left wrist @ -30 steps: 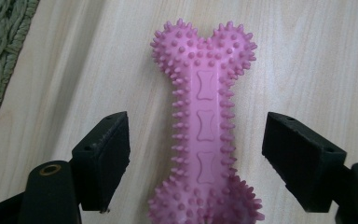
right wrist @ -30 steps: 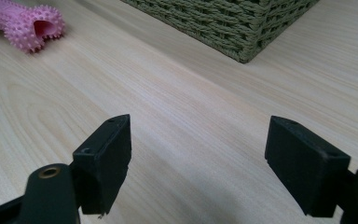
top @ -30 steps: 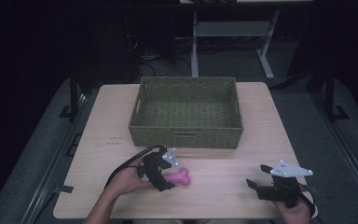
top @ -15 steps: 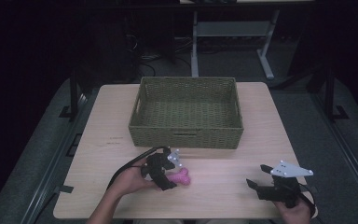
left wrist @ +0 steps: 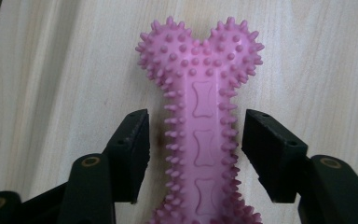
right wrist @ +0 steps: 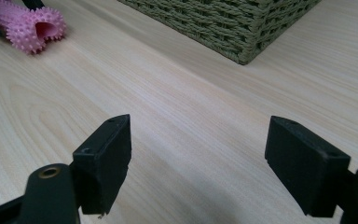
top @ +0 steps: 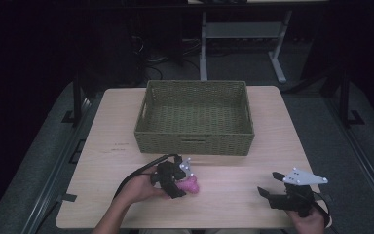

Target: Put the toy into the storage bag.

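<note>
Wooden table (top: 253,195), pink bone toy (left wrist: 200,126) between closing left fingers (left wrist: 130,149) (small gaps).

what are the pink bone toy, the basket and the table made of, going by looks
Pink bone toy: probably soft rubber or silicone, matte, covered in molded nubs with small bone shapes pressed into the shaft.
Basket: woven fiber or wicker-like strands, olive green, matte; the weave shows on every wall.
Table: pale wood-grain top, smooth, possibly laminate rather than solid wood.

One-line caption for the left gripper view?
Left gripper closing around a spiky pink bone toy lying on the wooden table.
</note>
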The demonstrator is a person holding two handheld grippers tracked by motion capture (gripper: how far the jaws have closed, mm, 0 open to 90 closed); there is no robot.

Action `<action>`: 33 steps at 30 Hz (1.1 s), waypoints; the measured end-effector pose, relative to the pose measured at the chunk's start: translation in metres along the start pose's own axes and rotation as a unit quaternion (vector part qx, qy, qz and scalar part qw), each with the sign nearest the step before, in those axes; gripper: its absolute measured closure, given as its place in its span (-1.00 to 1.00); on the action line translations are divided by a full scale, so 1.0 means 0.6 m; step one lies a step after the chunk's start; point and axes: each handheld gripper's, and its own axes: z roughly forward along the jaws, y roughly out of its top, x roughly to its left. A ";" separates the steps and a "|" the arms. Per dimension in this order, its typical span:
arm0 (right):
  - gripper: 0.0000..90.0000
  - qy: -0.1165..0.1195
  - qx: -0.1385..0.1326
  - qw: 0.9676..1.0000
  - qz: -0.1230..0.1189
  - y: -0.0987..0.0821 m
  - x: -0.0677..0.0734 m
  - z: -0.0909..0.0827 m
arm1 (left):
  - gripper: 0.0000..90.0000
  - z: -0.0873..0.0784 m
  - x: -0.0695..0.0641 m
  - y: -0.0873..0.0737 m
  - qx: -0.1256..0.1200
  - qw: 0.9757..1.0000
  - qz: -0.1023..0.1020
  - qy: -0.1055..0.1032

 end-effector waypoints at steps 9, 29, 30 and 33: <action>-0.51 0.001 0.000 1.000 0.000 0.000 0.000 0.000 | 0.04 0.003 0.000 0.000 0.009 1.000 -0.001 0.000; -0.51 0.001 -0.001 1.000 0.000 0.000 0.000 -0.001 | 0.29 0.000 -0.002 0.001 0.012 1.000 0.014 -0.004; -0.51 0.001 -0.002 1.000 0.000 0.001 0.000 -0.001 | 0.29 0.000 -0.003 0.001 0.012 1.000 0.016 -0.003; -0.51 0.000 -0.002 1.000 0.000 0.001 0.000 -0.001 | 0.30 -0.001 -0.004 0.002 0.013 1.000 0.022 -0.004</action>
